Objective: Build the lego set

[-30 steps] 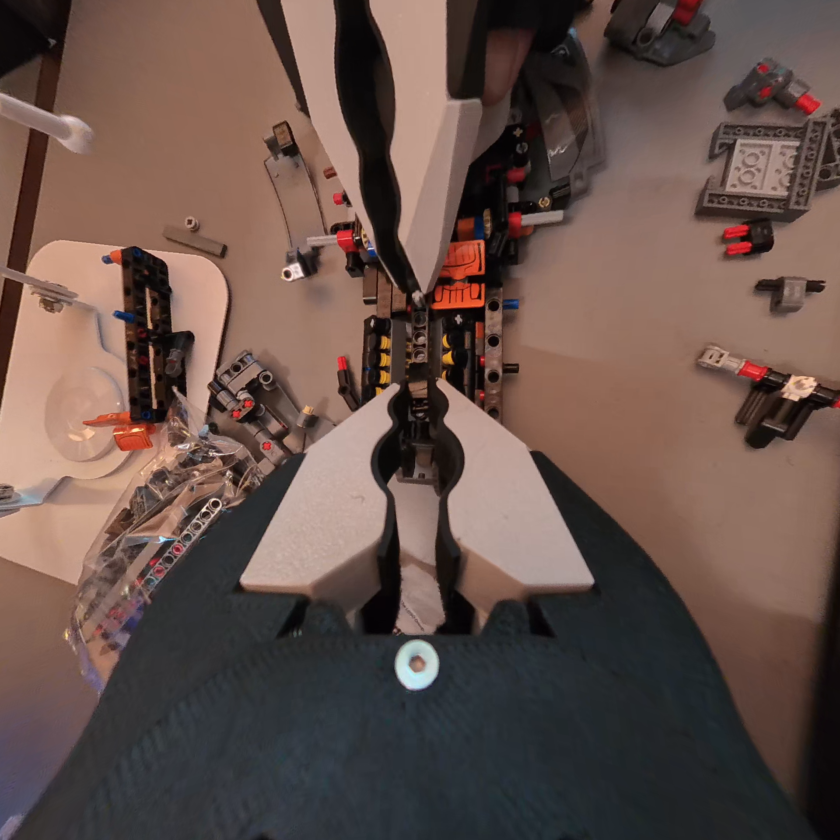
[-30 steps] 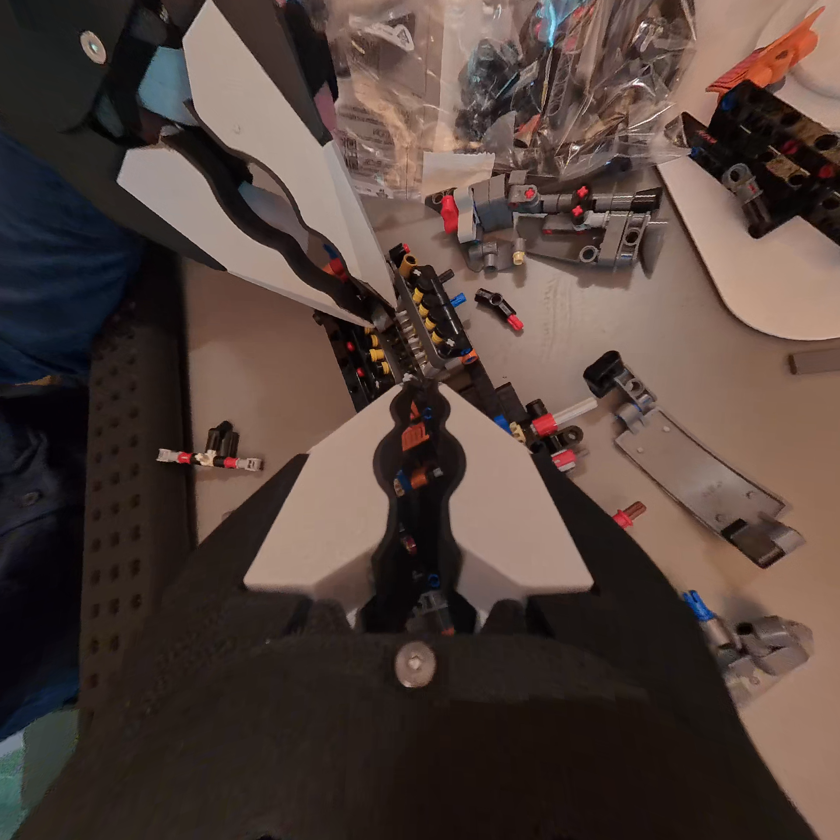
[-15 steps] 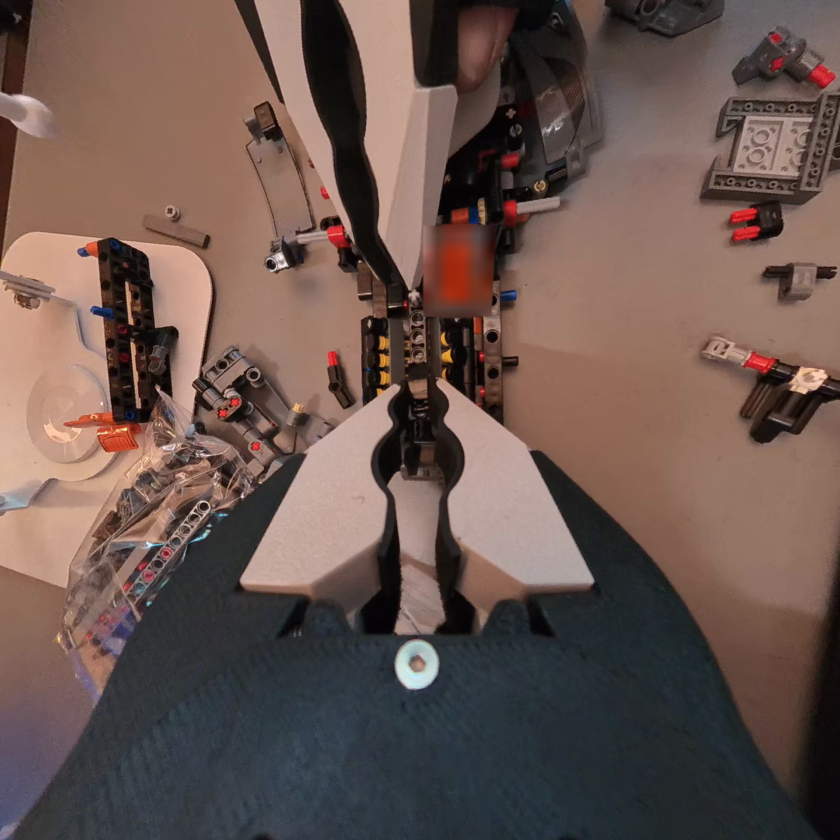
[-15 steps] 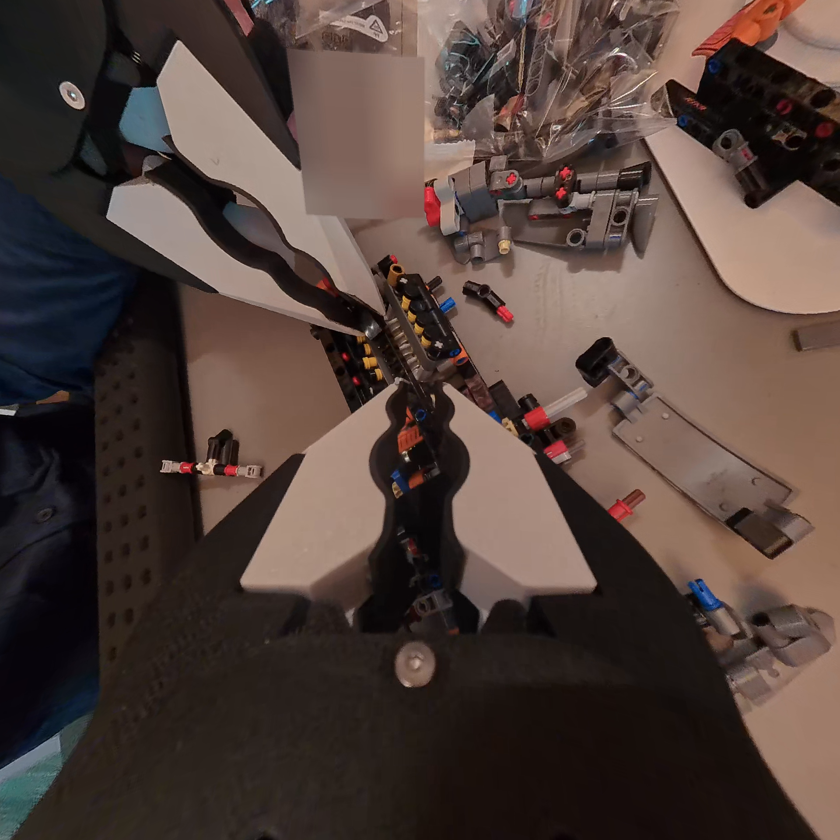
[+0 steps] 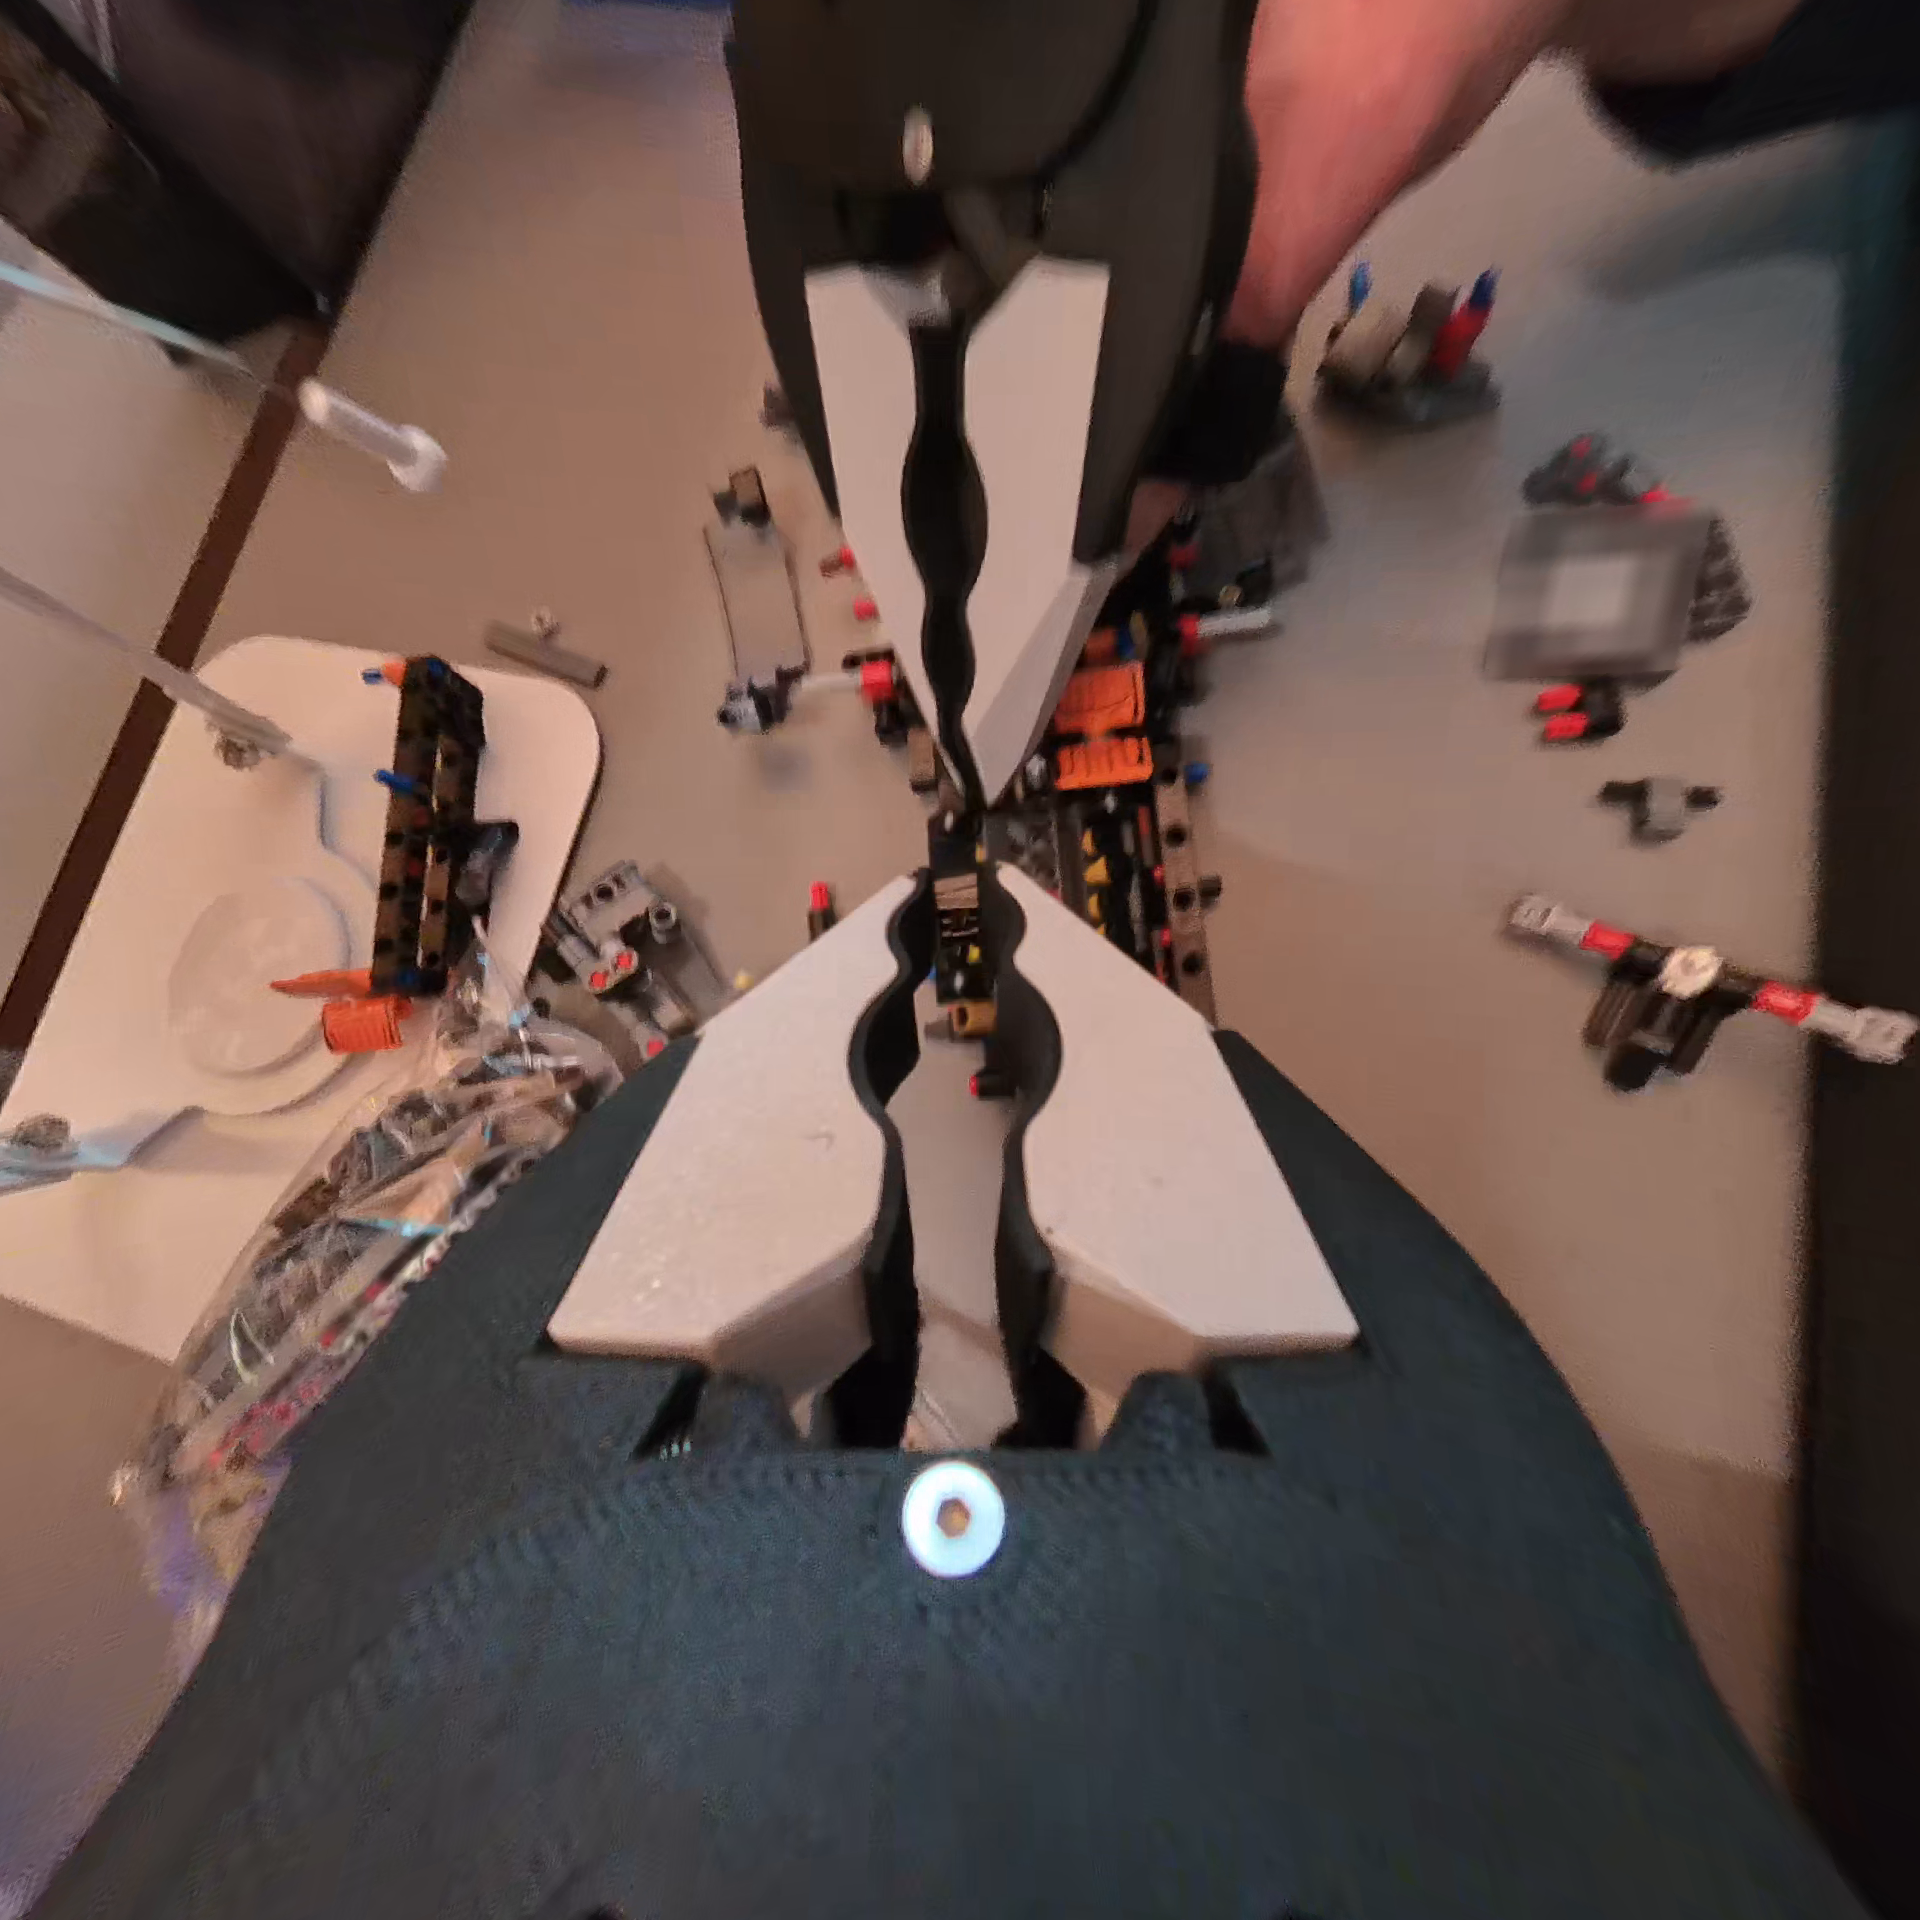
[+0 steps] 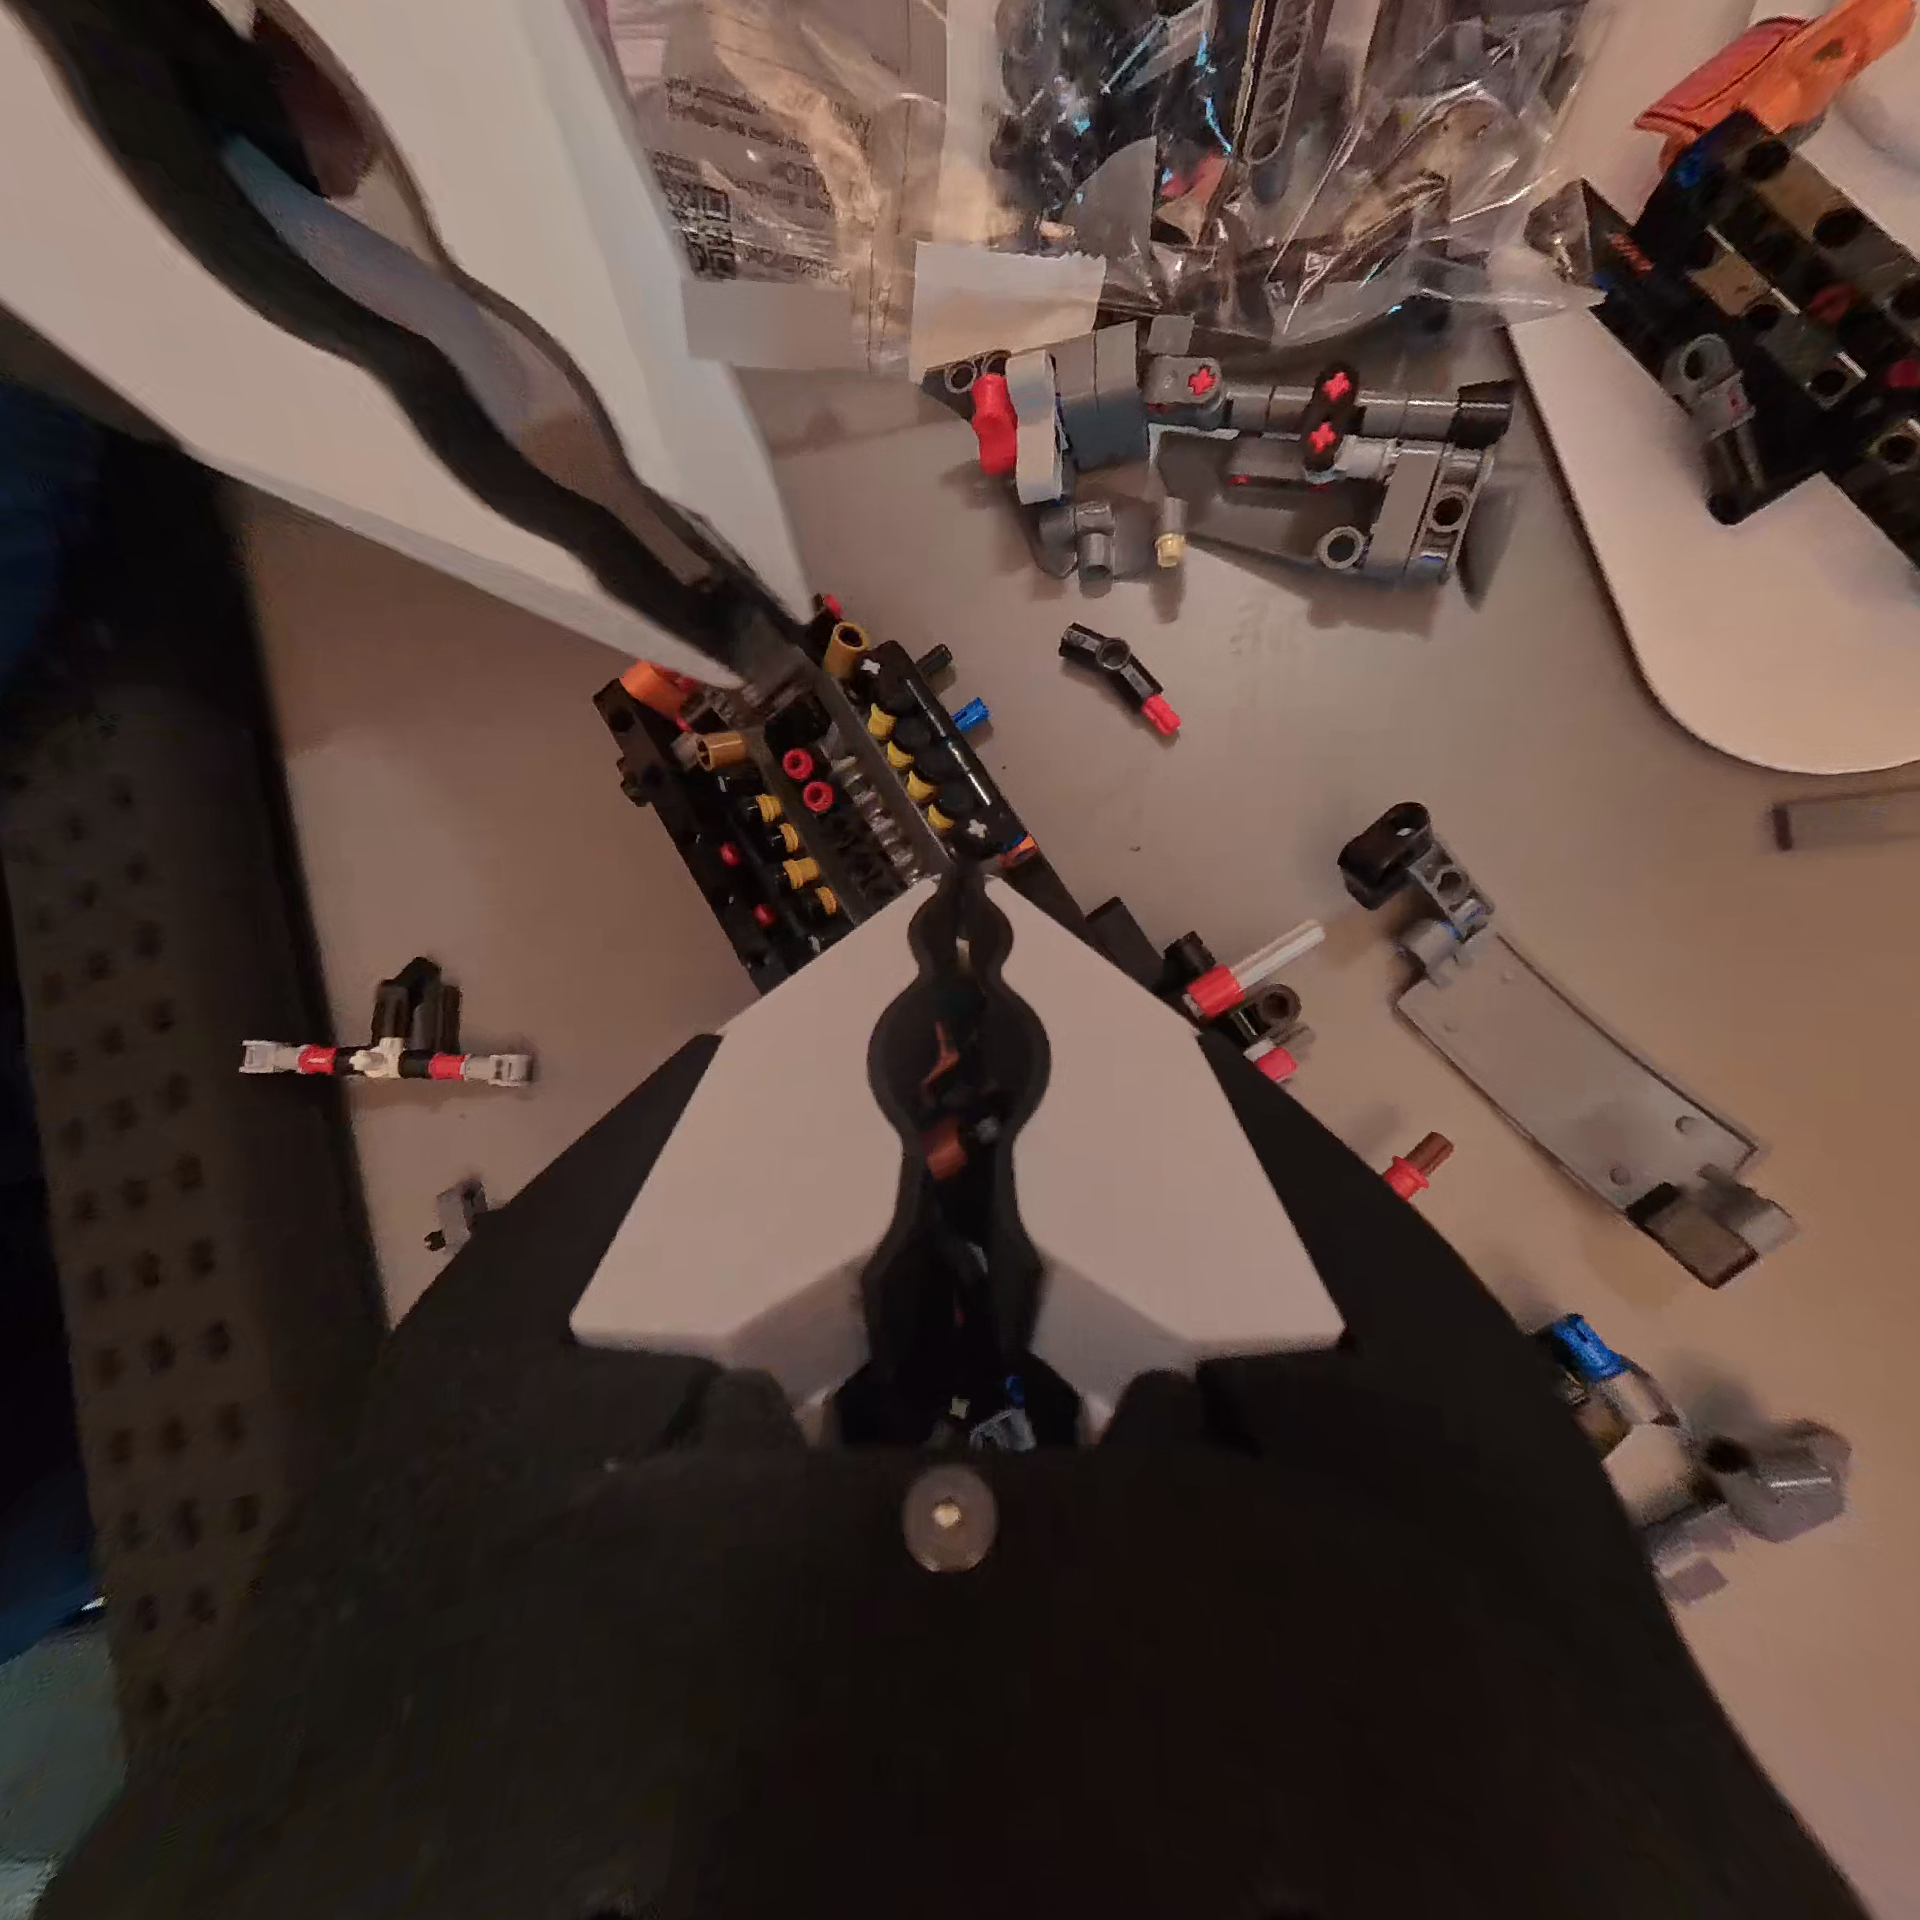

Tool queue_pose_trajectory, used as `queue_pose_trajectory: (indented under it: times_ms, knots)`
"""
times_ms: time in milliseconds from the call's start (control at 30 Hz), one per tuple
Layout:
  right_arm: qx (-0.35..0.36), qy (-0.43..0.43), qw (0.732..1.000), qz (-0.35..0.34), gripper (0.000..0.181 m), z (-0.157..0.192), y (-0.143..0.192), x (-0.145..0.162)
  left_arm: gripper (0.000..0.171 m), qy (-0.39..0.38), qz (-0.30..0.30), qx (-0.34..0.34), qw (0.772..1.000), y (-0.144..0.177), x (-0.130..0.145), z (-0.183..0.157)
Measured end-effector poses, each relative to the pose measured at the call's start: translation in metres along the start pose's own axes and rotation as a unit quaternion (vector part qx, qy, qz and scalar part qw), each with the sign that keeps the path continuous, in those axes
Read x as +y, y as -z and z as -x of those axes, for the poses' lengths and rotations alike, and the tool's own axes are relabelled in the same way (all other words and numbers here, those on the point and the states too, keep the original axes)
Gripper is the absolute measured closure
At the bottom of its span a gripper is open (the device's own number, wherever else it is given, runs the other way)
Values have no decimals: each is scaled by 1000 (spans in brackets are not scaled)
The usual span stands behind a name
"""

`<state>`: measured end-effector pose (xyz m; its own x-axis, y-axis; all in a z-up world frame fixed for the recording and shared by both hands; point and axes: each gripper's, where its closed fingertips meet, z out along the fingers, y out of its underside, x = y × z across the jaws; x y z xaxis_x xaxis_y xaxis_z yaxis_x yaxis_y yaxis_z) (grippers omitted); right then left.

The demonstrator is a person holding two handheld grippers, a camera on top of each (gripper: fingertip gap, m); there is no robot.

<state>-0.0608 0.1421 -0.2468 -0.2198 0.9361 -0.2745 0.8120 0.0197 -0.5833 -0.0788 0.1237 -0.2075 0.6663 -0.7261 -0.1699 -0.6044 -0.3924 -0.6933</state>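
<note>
Left wrist view shows that we have swung the left gripper sideways, its tips now nearly closed over the black model on the table, while the right gripper stays clenched at its middle, bracing it.

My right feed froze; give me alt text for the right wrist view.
The right gripper is shut on the long black lego chassis studded with yellow and red pins, whose far end the left gripper meets. Loose grey pieces and a clear plastic parts bag lie on the grey table.
</note>
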Motion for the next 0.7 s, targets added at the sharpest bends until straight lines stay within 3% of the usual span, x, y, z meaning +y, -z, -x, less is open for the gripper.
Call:
queue_pose_trajectory:
  times_ms: [67,133,233,433,700]
  knots:
    - [-13,-13,1000,-16,172,0,7,-2,166,-3,49,4,999,-11,17,-2]
    - [-28,-11,999,-36,169,4,15,-6,166,-2,43,26,999,-16,12,-10]
    - [-24,-5,1000,-15,169,4,10,2,166,3,84,44,995,-16,28,-18]
    - [-29,2,1000,-6,173,8,7,3,160,24,92,61,994,-19,32,-23]
    - [-35,-4,999,4,173,10,4,4,165,40,86,84,992,-22,32,-27]
